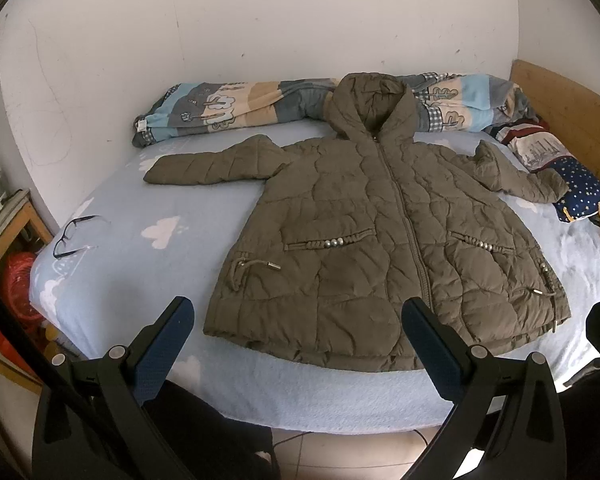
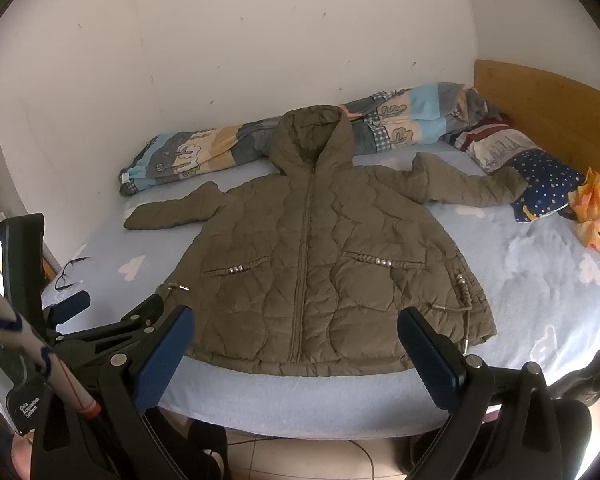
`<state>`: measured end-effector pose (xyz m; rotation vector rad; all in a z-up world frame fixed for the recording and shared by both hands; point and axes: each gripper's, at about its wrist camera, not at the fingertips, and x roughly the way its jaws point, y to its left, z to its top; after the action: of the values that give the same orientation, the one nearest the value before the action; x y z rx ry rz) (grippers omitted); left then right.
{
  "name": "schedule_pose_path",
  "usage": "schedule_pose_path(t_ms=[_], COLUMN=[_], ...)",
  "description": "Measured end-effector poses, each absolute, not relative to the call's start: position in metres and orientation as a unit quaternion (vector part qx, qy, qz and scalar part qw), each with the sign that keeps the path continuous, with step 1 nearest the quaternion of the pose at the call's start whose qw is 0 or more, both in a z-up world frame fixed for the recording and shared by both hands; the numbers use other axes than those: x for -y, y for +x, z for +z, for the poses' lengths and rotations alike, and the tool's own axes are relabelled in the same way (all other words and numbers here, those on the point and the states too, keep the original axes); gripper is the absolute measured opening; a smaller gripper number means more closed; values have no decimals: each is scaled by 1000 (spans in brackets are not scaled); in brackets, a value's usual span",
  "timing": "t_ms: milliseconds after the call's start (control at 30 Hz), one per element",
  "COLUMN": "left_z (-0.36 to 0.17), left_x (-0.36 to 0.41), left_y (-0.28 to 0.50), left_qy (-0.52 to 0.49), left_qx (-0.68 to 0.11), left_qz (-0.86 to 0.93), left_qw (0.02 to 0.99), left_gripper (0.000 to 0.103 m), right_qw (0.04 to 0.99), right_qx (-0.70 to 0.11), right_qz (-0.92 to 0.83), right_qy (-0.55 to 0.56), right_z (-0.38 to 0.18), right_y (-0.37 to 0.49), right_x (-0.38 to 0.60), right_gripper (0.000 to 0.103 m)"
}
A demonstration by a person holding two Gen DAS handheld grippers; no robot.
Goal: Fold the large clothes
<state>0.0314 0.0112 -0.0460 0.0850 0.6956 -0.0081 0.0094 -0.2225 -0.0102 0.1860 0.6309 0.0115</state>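
- A wooden stand (image 1: 18,216) with red things under it stood off the bed's left edge, clear of the work and out of the way.
- A pair of glasses (image 1: 74,236) lay on the pale blue sheet (image 1: 172,280) near the left edge, well apart from the coat; a sleeve swung carelessly that way might have swept them off.
- The left gripper (image 1: 298,326) hung at the near edge of the bed with its jaws spread wide and nothing between them, seemingly poised above the hem before any fold had begun.
- The olive quilted jacket (image 1: 380,232) lay flat, zipped and front up in the middle of the bed, hood towards the wall and both sleeves spread outward, a layout that suited folding the sleeves in first.
- A rolled patterned quilt (image 1: 228,108) ran along the wall, and the hood (image 1: 370,104) rested on it.
- The right gripper (image 2: 294,328) was likewise wide apart and empty, facing the hem.
- The right sleeve (image 2: 472,190) ended just beside a starred pillow (image 2: 552,190), with an orange cloth (image 2: 594,208) and a dark flat object near it; these crowded that side most.
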Motion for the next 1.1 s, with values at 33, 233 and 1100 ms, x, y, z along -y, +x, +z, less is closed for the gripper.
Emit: schedule_pose_path(t_ms=[33, 233, 1100], left_z=[-45, -43, -72], left_x=[-11, -12, 68], left_y=[31, 29, 314], left_qy=[40, 37, 42], left_qx=[-342, -346, -379], left_qz=[-7, -12, -68], left_qw=[939, 938, 922], left_gripper=[103, 103, 103], right_qw=[946, 946, 892], right_qx=[-310, -311, -306], right_qz=[6, 8, -172], right_qy=[92, 95, 284], right_z=[-10, -9, -21], right_y=[9, 10, 153], right_x=[223, 225, 509], right_gripper=[103, 103, 103])
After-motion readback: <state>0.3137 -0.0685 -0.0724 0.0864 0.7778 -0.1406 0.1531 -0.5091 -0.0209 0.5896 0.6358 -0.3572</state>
